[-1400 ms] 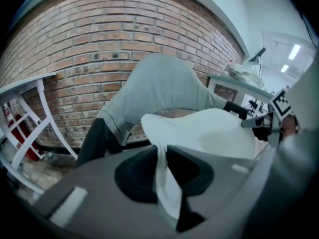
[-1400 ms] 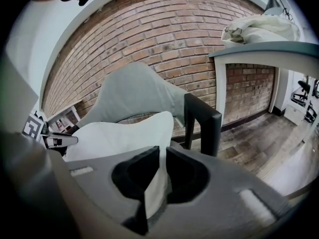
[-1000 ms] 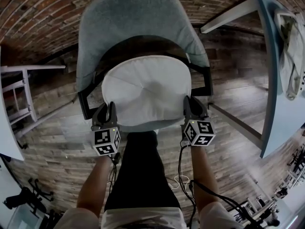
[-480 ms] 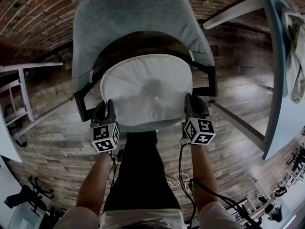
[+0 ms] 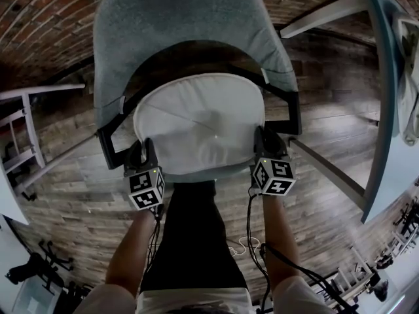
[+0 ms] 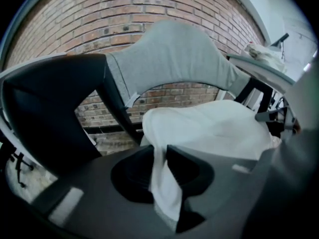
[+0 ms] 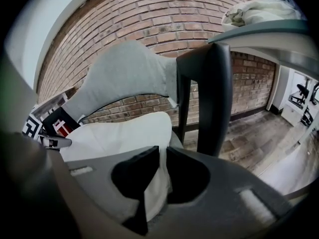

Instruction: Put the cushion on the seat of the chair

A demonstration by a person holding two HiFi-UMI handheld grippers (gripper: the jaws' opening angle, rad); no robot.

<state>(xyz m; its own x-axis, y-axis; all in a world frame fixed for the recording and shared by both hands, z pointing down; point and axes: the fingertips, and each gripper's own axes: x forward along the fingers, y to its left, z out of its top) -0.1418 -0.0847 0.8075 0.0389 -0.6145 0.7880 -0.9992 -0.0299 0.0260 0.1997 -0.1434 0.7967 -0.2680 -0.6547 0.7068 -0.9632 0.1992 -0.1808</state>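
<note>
At the far left, a white stool (image 5: 26,133) is standing on the wooden floor (image 5: 78,195), well apart from the work. Beside it, the left gripper (image 5: 143,152) is gripping the left edge of the white cushion (image 5: 200,120). In the left gripper view its jaws are pressing on a thin fold of the fabric, so they are standing nearly together.

The cushion is lying spread over the seat (image 5: 209,173) of the grey chair (image 5: 177,25), between the black arm frames (image 5: 108,146), and its far edge is sitting near the backrest. I am judging that the person is holding it at two opposite sides so that it is hanging flat and centred over the seat. Whether it is already resting fully on the seat, I cannot tell.

On the right side, the right gripper (image 5: 267,142) is pinching the opposite edge in the same way, its jaws almost shut on the cloth. Farther right, a blue tabletop (image 5: 386,142) is carrying a crumpled cloth (image 5: 409,70), which is playing no part here.
</note>
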